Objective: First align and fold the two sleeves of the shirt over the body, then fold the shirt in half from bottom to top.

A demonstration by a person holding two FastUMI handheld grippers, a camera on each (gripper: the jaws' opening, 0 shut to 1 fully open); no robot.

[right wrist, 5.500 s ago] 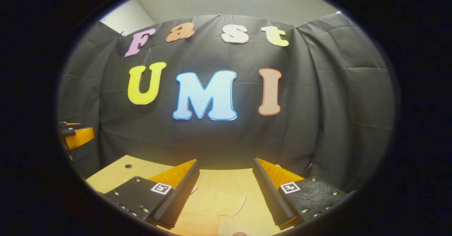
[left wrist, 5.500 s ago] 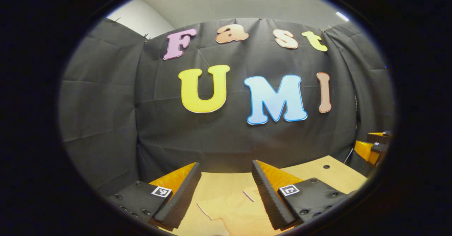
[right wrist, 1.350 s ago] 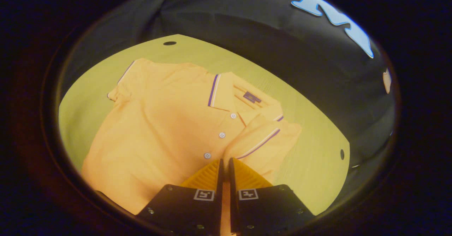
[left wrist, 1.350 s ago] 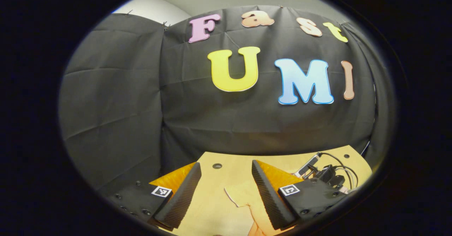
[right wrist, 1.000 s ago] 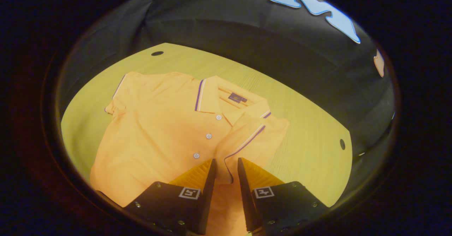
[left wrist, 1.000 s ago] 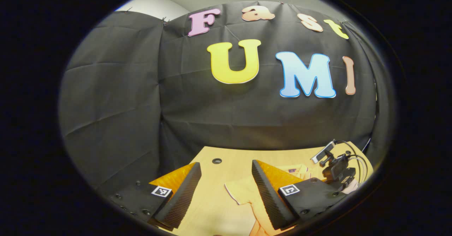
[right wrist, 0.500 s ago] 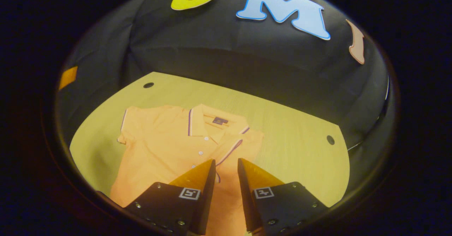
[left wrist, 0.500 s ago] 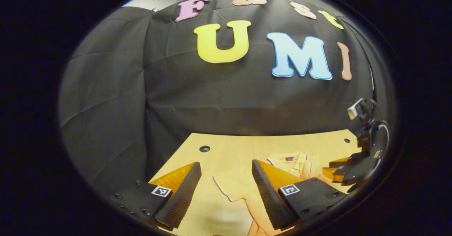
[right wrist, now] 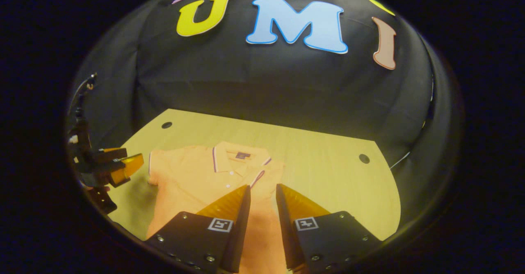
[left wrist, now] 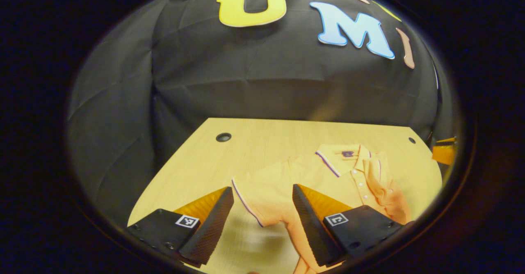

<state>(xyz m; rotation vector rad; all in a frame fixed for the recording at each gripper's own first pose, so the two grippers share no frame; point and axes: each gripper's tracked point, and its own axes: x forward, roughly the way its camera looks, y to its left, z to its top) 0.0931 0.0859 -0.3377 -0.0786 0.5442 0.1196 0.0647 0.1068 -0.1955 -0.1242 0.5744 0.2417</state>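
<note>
Orange shirt (right wrist: 192,179) now farther below

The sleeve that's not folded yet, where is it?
In the left gripper view, the unfolded sleeve lies flat on the table, between the left gripper fingers.

No text can be read: the shirt (right wrist: 192,179) neck tag (right wrist: 243,155) and the gripper fingers' square markers (right wrist: 220,224) are illegible.

Below my jaws, a light wooden table (right wrist: 328,171) spans the lower frame; an orange polo shirt (right wrist: 192,179) lies flat at lower left.
</note>
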